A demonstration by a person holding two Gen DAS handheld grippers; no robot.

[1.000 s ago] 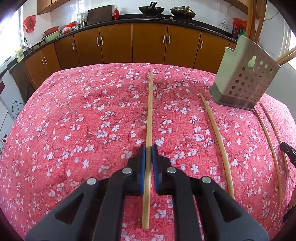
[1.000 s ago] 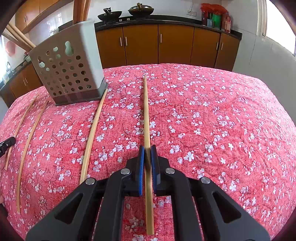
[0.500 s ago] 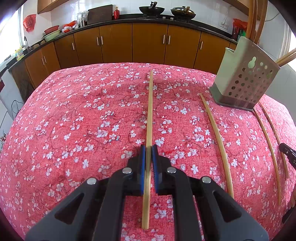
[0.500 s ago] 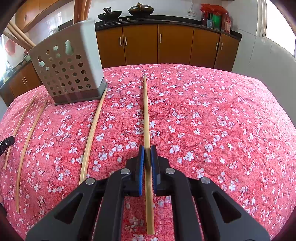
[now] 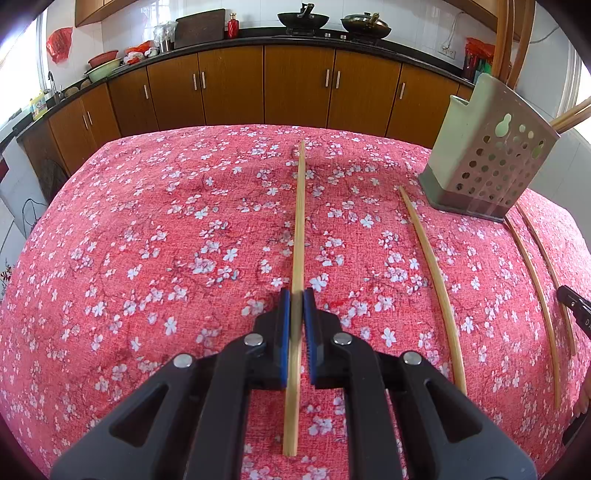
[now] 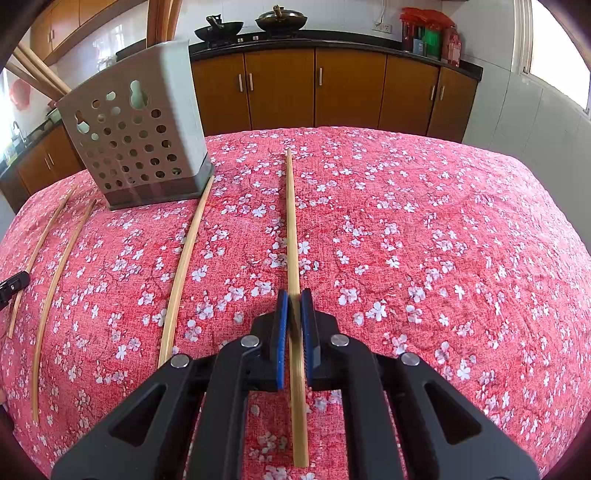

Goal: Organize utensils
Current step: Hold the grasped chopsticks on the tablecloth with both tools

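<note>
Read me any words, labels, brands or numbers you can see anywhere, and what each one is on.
"D": the only letter showing, white, on the black part at the right edge of the left view; the rest is cut off.
Bottles and packets on the counter: labels too small to read.
Utensil holder: no text showing.

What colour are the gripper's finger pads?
Blue pads, clearest in the right wrist view.

A perforated utensil holder (image 6: pixel 144 133) stands on the tablecloth (image 6: pixel 424 229). In the right wrist view, one chopstick (image 6: pixel 184 258) lies just right of the holder's base, another chopstick (image 6: pixel 293 258) farther right, two thin sticks (image 6: pixel 55 258) left. Cabinets (image 6: pixel 332 92) stand behind.
</note>
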